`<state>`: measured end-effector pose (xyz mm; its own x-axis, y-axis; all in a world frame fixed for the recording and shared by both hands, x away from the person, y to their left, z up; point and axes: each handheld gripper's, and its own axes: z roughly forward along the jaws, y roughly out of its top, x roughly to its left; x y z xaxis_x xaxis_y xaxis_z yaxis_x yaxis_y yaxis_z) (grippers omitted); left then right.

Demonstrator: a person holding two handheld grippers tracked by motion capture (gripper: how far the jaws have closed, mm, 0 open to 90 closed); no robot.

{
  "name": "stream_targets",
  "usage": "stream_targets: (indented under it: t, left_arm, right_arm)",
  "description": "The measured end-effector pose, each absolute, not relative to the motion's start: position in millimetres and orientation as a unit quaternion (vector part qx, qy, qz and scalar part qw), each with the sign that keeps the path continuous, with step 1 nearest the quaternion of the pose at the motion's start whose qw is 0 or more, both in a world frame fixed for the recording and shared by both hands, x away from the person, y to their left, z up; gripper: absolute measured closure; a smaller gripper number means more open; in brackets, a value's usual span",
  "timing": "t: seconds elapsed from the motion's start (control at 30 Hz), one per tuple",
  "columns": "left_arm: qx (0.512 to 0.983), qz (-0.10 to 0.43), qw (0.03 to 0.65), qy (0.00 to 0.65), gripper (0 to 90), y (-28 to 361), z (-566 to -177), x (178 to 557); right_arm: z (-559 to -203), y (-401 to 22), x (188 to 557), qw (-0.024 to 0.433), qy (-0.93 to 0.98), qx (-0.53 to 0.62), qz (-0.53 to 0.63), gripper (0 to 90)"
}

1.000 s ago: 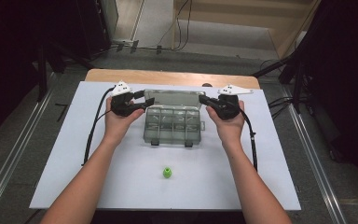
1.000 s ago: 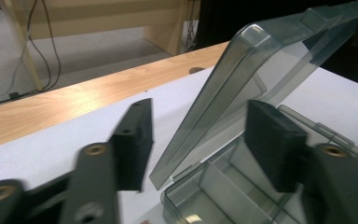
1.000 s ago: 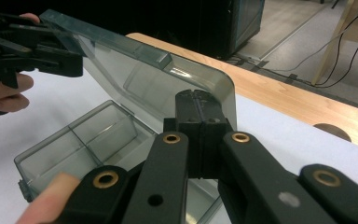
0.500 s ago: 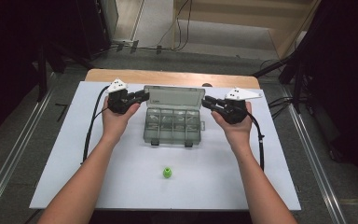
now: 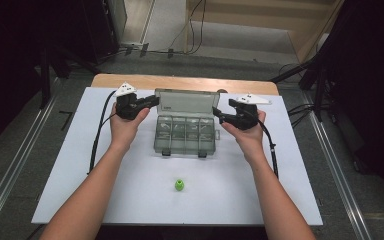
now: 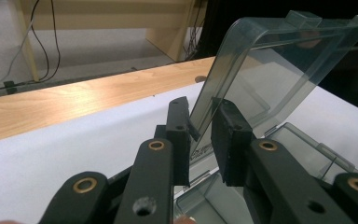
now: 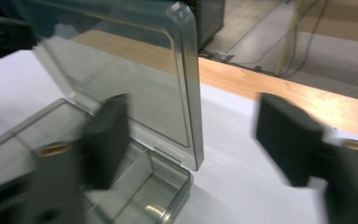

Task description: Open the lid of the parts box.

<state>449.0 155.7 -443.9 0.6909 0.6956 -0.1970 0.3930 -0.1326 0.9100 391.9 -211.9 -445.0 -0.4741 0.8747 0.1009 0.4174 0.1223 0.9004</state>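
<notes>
No readable text anywhere.

Lab or recording room, staged for capture, not a home. A white board [image 5: 80, 165] lies over a wooden table [image 5: 180, 81] on grey carpet, flanked by metal floor rails [image 5: 10, 170] and black drapes [image 5: 20, 45] at both sides. Loose cables [image 5: 190, 25] trail across the floor toward a plywood structure [image 5: 260, 20] behind.

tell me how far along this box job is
Done: the lid of the compartment box stands open. In hand: the left gripper pinches the lid's edge; the right gripper has just been opening, nothing between its jaws. Left: the green piece sits untouched.
</notes>
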Motion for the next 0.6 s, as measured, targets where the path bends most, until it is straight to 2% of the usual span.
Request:
stream_targets:
  t: [0.03, 0.07, 0.2, 0.23, 0.27, 0.3, 0.33, 0.37, 0.4, 0.47, 0.6]
  left_arm:
    - [0.74, 0.139, 0.546, 0.368, 75.7, 155.7, -443.9, 449.0]
    - [0.738, 0.138, 0.548, 0.369, 75.8, 155.8, -444.5, 449.8]
    - [0.735, 0.139, 0.55, 0.371, 75.9, 155.5, -445.5, 451.0]
    - [0.735, 0.139, 0.551, 0.371, 75.9, 155.5, -445.8, 451.5]
    - [0.733, 0.14, 0.553, 0.371, 76.1, 155.4, -446.7, 452.5]
    - [0.733, 0.14, 0.553, 0.371, 76.2, 155.4, -446.7, 452.5]
    - [0.732, 0.141, 0.553, 0.372, 76.4, 155.5, -447.8, 453.6]
    - [0.73, 0.139, 0.556, 0.372, 76.4, 155.5, -448.5, 454.4]
    - [0.73, 0.139, 0.556, 0.372, 76.3, 155.5, -448.5, 454.4]
    - [0.733, 0.145, 0.551, 0.372, 76.3, 154.3, -450.5, 456.1]
    - [0.737, 0.145, 0.537, 0.383, 75.2, 150.3, -455.7, 459.3]
  right_arm:
    - [-445.0, -211.9, 391.9, 0.237, 0.711, 0.455, 0.482, 32.3]
    - [-451.7, -206.0, 395.7, 0.246, 0.708, 0.464, 0.473, 42.6]
    - [-460.4, -200.1, 400.7, 0.247, 0.703, 0.464, 0.479, 57.4]
    - [-460.4, -200.1, 400.7, 0.247, 0.703, 0.464, 0.479, 57.4]
    - [-463.0, -195.9, 401.5, 0.251, 0.702, 0.466, 0.475, 63.7]
    - [-463.0, -195.9, 401.5, 0.251, 0.702, 0.466, 0.475, 63.7]
    - [-464.8, -191.6, 402.2, 0.264, 0.7, 0.473, 0.465, 71.5]
    - [-464.9, -190.4, 402.3, 0.271, 0.699, 0.477, 0.46, 74.7]
    - [-464.9, -190.4, 402.3, 0.271, 0.699, 0.477, 0.46, 74.7]
    - [-465.1, -186.7, 402.5, 0.294, 0.698, 0.484, 0.439, 82.3]
    - [-464.1, -186.8, 404.3, 0.289, 0.698, 0.488, 0.436, 82.9]
